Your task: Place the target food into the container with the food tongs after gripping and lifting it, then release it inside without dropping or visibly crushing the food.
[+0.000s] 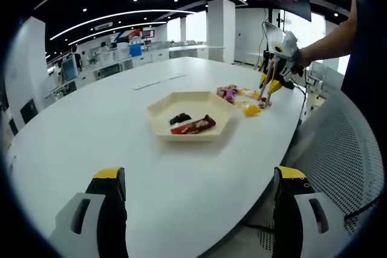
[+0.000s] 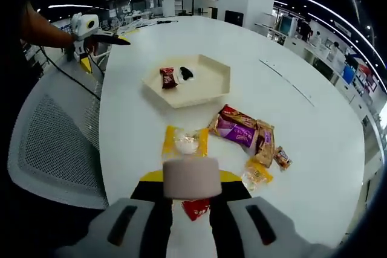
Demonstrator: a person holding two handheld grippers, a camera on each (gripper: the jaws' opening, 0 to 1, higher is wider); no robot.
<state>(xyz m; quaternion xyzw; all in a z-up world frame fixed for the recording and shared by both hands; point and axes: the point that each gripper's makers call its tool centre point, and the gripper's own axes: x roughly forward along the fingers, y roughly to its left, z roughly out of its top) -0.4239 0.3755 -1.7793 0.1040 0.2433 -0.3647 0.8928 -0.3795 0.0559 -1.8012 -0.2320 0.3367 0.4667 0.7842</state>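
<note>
On the near edge of the white table (image 1: 91,125), in the left gripper view, the left gripper (image 1: 199,176) hung with its jaws spread wide and nothing between them. Straight out at 12 o'clock sat the beige hexagonal tray (image 1: 158,110), with a red-brown snack bar (image 1: 195,126) and a small dark sweet (image 1: 179,118) already in it. Past the tray, around 1 o'clock, lay the pile of snack packets (image 1: 239,95). The right gripper (image 1: 270,86) was over it in a person's hand (image 1: 299,58), with the thin food tongs (image 1: 265,81) reaching down into the pile. A mesh chair (image 1: 344,143) stood at 3 o'clock.

In the right gripper view, that gripper's jaws were pressed together on a pale rounded block that I took to be the tongs' back end. I couldn't tell if the tongs had hold of anything. Just past it at 12 o'clock lay a yellow-ended cake packet (image 2: 185,142). At 1 to 2 o'clock were a purple-red packet (image 2: 233,128), a brown packet (image 2: 264,143) and a clear yellowish packet (image 2: 257,176), all outside the tray, which was further out at 12.
</note>
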